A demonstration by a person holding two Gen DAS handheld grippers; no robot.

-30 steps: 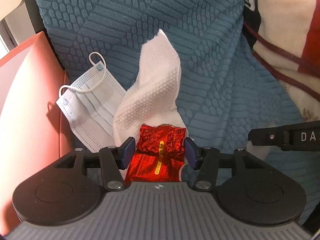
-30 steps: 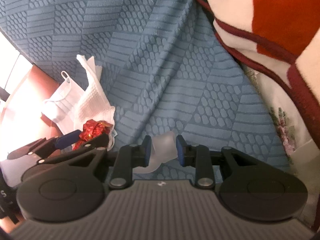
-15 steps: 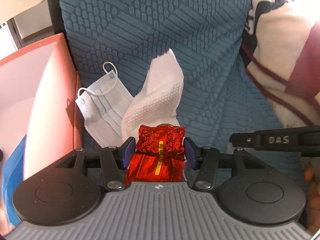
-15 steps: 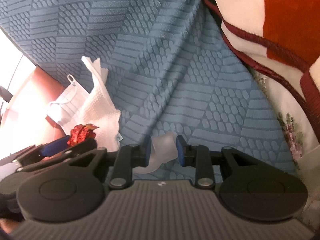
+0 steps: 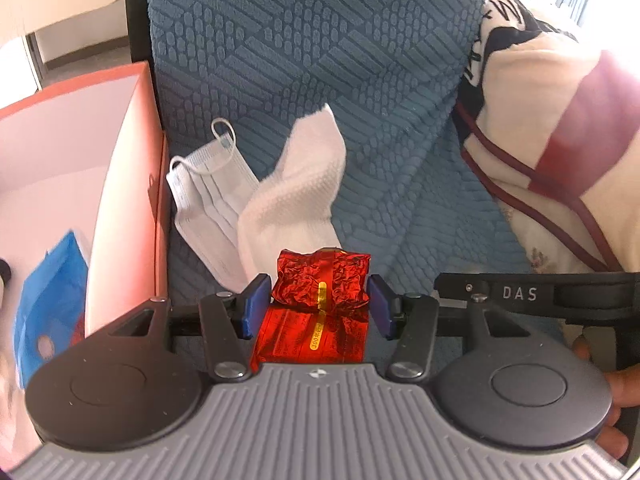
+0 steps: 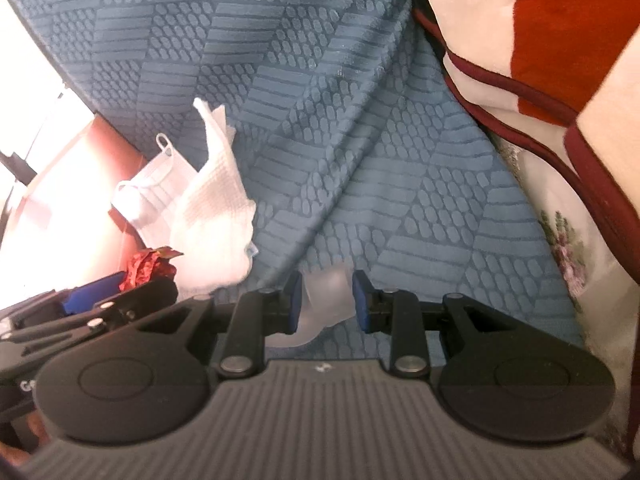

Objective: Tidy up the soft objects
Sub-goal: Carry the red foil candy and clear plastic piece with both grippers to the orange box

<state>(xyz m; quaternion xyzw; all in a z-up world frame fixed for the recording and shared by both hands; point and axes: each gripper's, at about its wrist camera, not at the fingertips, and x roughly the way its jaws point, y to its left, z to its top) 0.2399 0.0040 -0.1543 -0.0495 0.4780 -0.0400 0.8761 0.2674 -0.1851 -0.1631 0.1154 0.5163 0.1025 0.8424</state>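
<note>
As you lift the left tongs (image 5: pixel 318 300) away from the blue cover (image 5: pixel 320 60), the view from that wrist widens: the face mask (image 5: pixel 208 196) and the white cloth (image 5: pixel 292 200) sit smaller and farther off than a second ago, and the orange box (image 5: pixel 132 184) at the left now shows its pale inside, with a blue packet (image 5: pixel 48 296) lying in it. You carry the red foil packet (image 5: pixel 320 284) up with the tongs; it keeps the same place between the blue pads throughout. I judge that this is the carry step, with the box the likely place for the packet, while the mask and the cloth still wait on the cover just beside the box wall, touching each other.

Your left tongs stand about half open, and that width is the packet itself: the crumpled foil fills the gap from pad to pad and is gripped, clear of the cover.

Farther right, your right tongs (image 6: pixel 326 300) have hardly shifted; the same stretch of blue cover lies under them, with the striped blanket (image 6: pixel 520 60) at the right edge. They are set narrow, with a clear plastic scrap (image 6: pixel 320 308) between the pads. It touches the left pad, but I cannot tell whether the right pad presses on it, so a firm grip is not certain. From that wrist you also see the left tongs low at the left, holding the red foil beside the white cloth.
</note>
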